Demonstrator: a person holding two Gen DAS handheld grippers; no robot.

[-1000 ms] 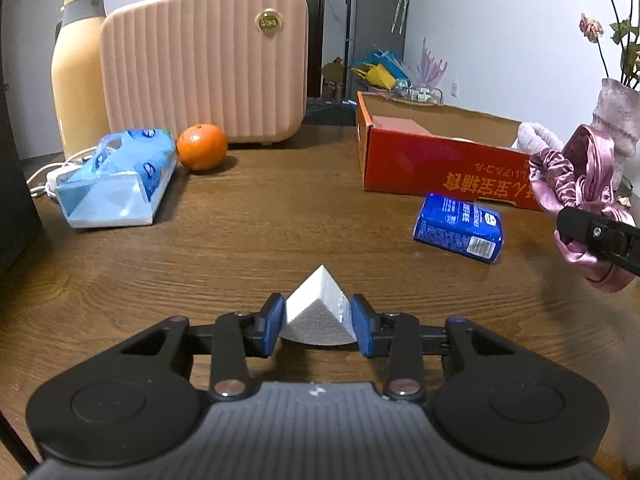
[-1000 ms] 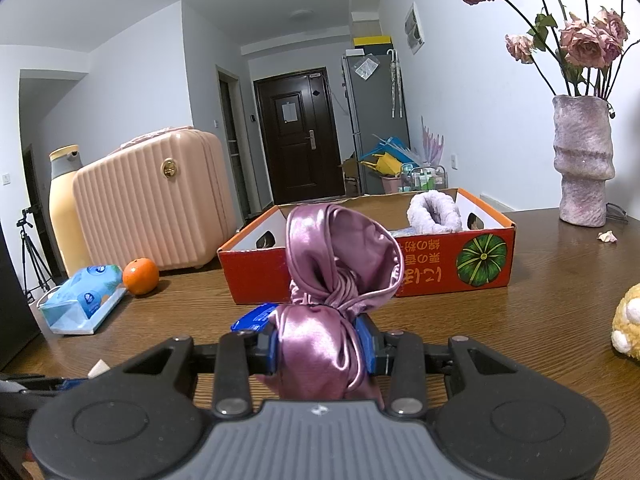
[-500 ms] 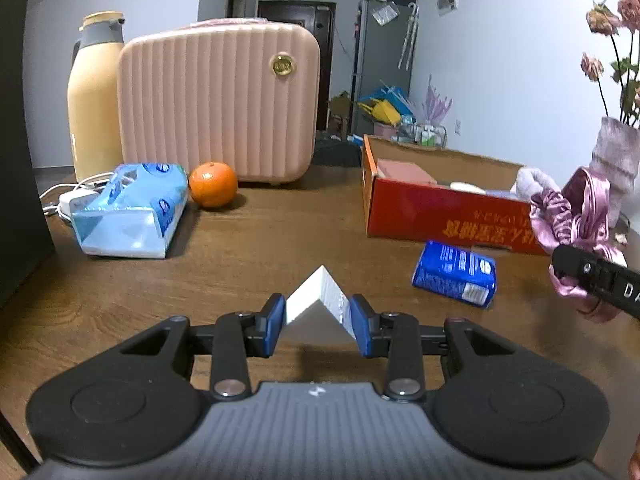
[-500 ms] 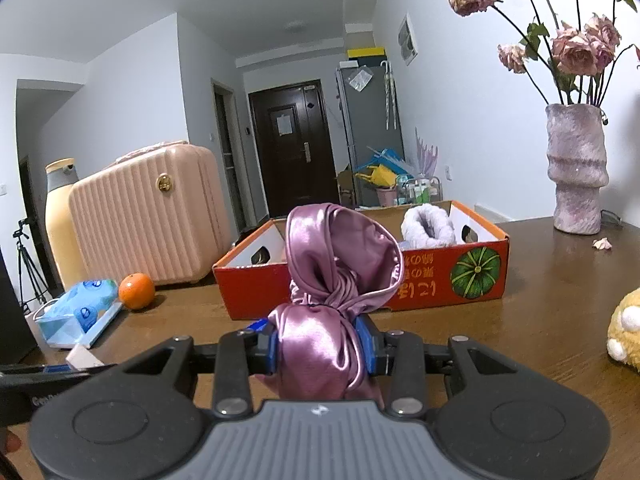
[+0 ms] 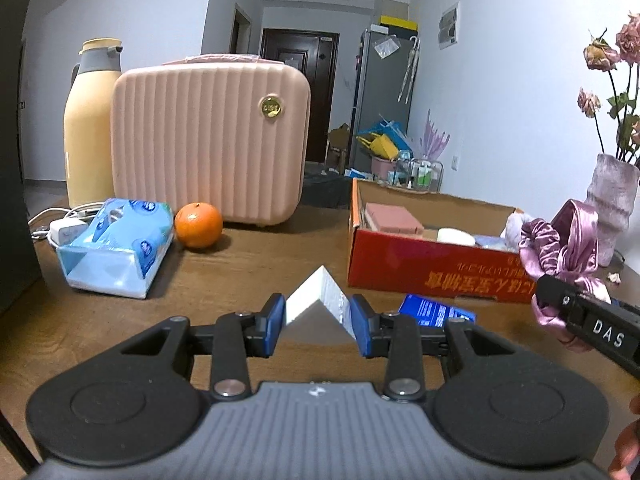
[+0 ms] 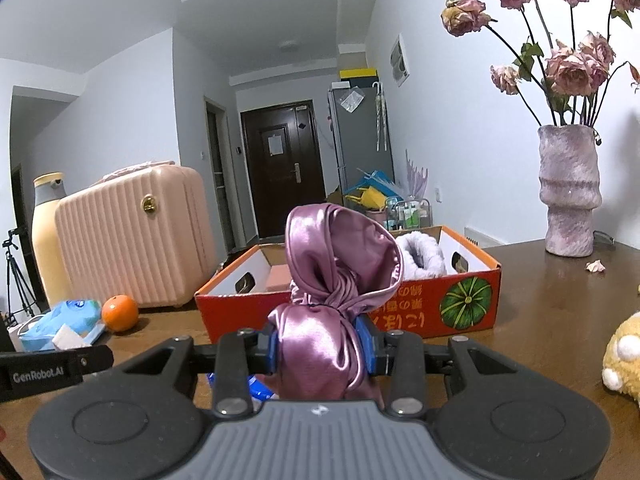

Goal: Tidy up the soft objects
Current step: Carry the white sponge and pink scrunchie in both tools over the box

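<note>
Between left gripper (image 5: 319,319) jaws, white sponge (image 5: 318,300) sits clamped.

On the table (image 5: 248,264), the orange (image 5: 198,225) sits between the tissue pack (image 5: 116,246) and the suitcase (image 5: 210,142).

A white foam wedge (image 5: 316,298), a glossy mauve satin scrunchie (image 6: 332,304) and a red box (image 6: 440,304) printed with a green pumpkin are seen.

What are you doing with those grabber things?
A person is tidying soft things with two grabbers. The left gripper is shut on a white foam wedge. The right gripper is shut on a purple satin scrunchie. The red cardboard box just ahead already holds a few things.
</note>
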